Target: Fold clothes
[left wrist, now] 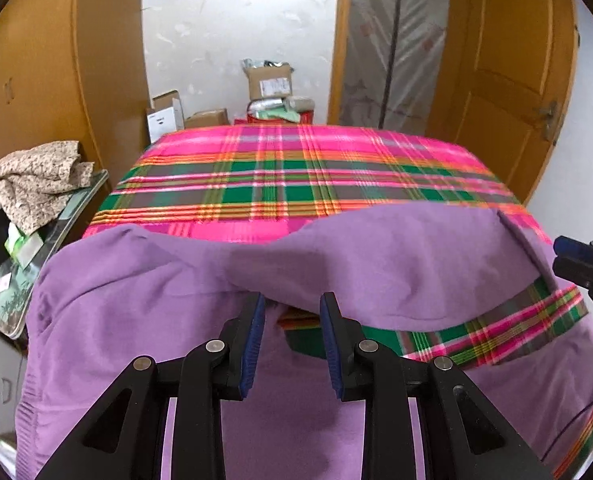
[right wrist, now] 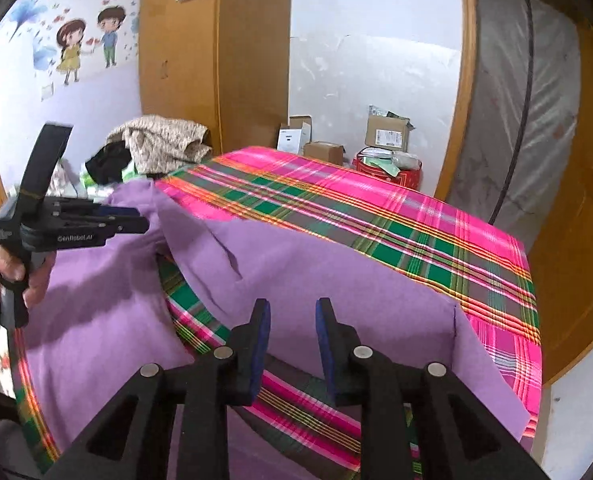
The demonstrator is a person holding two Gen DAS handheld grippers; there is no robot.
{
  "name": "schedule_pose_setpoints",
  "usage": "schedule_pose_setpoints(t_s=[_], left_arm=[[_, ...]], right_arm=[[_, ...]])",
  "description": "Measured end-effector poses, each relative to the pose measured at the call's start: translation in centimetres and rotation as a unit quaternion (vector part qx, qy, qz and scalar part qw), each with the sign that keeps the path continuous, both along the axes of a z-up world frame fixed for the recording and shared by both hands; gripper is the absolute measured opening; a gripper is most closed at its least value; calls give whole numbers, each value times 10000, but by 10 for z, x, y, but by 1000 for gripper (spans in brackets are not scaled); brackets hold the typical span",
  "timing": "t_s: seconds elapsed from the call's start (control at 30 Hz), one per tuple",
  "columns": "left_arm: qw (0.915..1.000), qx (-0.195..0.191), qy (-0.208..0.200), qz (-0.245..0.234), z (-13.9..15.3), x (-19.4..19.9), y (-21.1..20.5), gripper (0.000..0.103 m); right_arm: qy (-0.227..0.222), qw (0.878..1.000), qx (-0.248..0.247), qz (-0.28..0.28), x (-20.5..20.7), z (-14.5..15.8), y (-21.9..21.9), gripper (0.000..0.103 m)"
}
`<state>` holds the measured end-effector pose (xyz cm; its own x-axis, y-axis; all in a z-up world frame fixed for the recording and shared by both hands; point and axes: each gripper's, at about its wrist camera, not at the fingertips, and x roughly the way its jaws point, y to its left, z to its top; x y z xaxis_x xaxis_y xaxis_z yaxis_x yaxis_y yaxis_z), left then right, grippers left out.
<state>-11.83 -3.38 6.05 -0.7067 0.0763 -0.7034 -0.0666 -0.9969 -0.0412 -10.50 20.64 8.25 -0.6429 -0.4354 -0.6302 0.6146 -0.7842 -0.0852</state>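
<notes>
- The left gripper hangs over the purple garment, its blue pads apart and nothing pinched between them.
- The right gripper is likewise released, jaws parted above the same cloth, holding nothing.
- The purple garment lies spread across the near part of the plaid bedcover, one flap folded over so a strip of plaid shows between its layers.
- The pink, green and orange bedcover reaches to the far edge of the bed.
- Left of the bed, a pile of clothes sits heaped.
- Beyond stand cardboard boxes, a white wall, wooden wardrobes and a door.
</notes>
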Motion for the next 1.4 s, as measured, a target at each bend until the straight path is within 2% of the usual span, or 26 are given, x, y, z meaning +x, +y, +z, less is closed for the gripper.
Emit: schedule_pose_setpoints(t_s=[0.1,0.23,0.57,0.77,0.87,0.9,1.0,1.23,1.4], left_arm=[[9995,-126,-22,-286,-3,3,13,29],[9986,-202,-38,-494,-4,7,18,29],[9977,-359,-301,-482,-15,-2,7,29],[9984,-266,-377,-318,-18,-10,-5,29],[9987,-213,-385,-272,-19,-12,-9,29],[9987,-214,-372,-262,-18,-12,-10,29],[9991,-202,-308,-229,-14,-11,-13,29],[9999,-123,-43,-11,6,-11,-31,29],[9997,-59,32,227,11,-14,-50,29]], right_arm=[[91,9994,330,113,4,-7,-5,24],[-125,9974,628,326,1,-26,-10,24],[-664,9864,1268,813,-27,-72,-23,24],[-858,9856,1061,999,-38,-76,-21,26],[-1015,9852,970,988,-42,-76,-19,16],[-1053,9851,964,960,-43,-76,-19,5],[-1011,9869,941,839,-42,-69,-20,2],[-222,9975,452,502,-53,-13,-16,2],[188,9996,199,1,-85,21,-15,2]])
